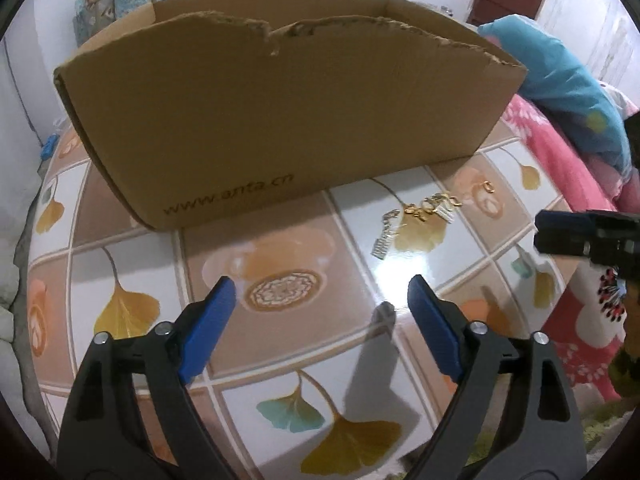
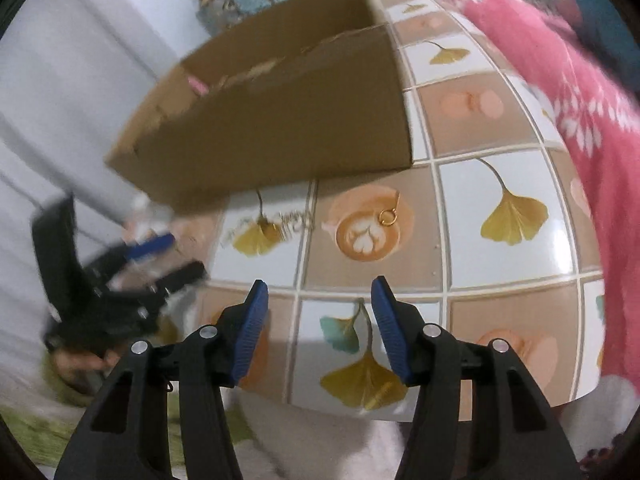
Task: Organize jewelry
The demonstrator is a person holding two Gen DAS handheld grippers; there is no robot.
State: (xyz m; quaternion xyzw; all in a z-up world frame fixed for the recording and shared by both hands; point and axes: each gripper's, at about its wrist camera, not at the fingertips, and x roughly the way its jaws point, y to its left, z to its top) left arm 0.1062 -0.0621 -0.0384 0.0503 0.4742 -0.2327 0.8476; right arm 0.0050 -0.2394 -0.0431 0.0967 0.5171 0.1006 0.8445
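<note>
Both tongs, left (image 1: 322,300) and right (image 2: 320,308), gaped empty; next, pinch jewelry (image 1: 430,208) into box (image 1: 280,120).

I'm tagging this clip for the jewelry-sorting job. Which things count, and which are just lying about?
For the job:
gold ring
jewelry pile
silver piece
cardboard box
left gripper, open
right gripper, open

Lying about:
pink blanket
blue pillow
tiled tabletop
</note>
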